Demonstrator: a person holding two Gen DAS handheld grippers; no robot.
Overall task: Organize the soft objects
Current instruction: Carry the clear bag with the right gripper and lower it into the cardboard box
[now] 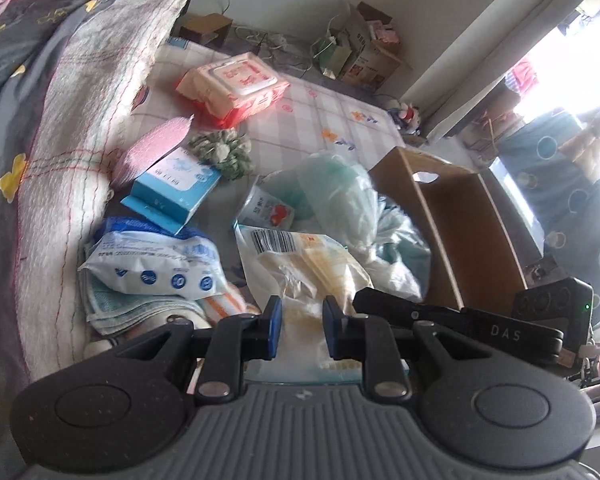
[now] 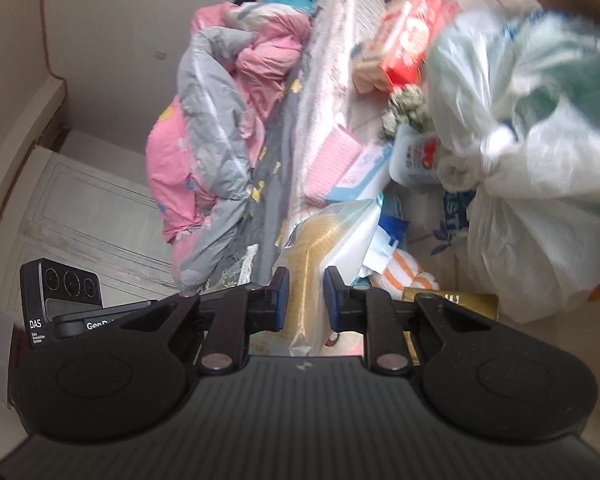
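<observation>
Left wrist: both tools (image 1: 299,326) (image 2: 305,298) gape over a crinkly clear yellow-filled bag (image 1: 300,264).

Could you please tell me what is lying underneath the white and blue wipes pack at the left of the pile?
Under the white and blue wipes pack lies a folded pale green towel, its stacked edges showing below. An orange-striped cloth pokes out beside it. Anything deeper is covered.

1. Your left tongs (image 1: 299,327) are black with blue pads.
2. At eleven o'clock you see a red-and-cream wipes pack (image 1: 233,88).
3. At ten o'clock lies a pink sponge (image 1: 153,147) beside a blue-and-white tissue pack (image 1: 176,189).
4. Your right view shows a pink-and-grey quilt (image 2: 216,128) at eleven o'clock.
5. The box (image 1: 456,220) at two o'clock is brown.
</observation>
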